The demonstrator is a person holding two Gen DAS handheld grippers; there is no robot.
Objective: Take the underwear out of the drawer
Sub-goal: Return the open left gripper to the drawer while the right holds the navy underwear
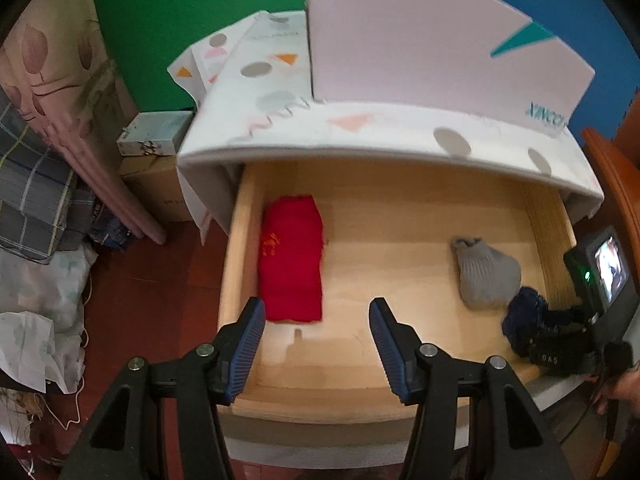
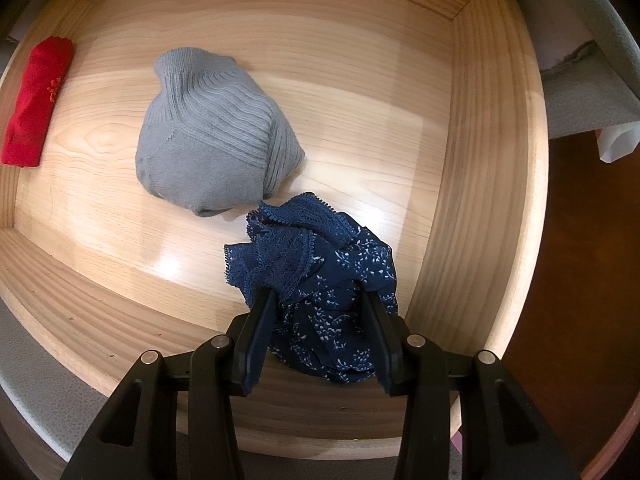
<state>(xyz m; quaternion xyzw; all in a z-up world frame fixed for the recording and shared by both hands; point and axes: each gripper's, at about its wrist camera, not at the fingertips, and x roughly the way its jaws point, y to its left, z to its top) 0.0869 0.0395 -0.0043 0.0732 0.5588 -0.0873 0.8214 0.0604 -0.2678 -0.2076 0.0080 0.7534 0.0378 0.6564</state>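
An open wooden drawer (image 1: 360, 396) (image 2: 480, 160) holds three cloth items. Folded red cloth (image 1: 291, 260) (image 2: 34, 100) lies by the left wall and a grey knitted piece (image 1: 486, 274) (image 2: 212, 136) sits right of the middle. Crumpled dark blue lace-trimmed underwear (image 1: 524, 308) (image 2: 320, 264) lies in the front right corner. My right gripper (image 2: 316, 304) points straight down, shut on that underwear, with fabric bunched between its fingers. My left gripper (image 1: 318, 312) hovers open above the drawer's front, just right of the red cloth, nothing between its fingers.
The cabinet top (image 1: 360, 128) has a white patterned cover and carries a large white box (image 1: 420, 40). Cardboard boxes (image 1: 156, 152) and piled bedding (image 1: 36, 200) stand on the floor to the left. Orange wooden furniture (image 1: 616, 168) is close on the right. A hand (image 1: 620, 388) holds the right gripper.
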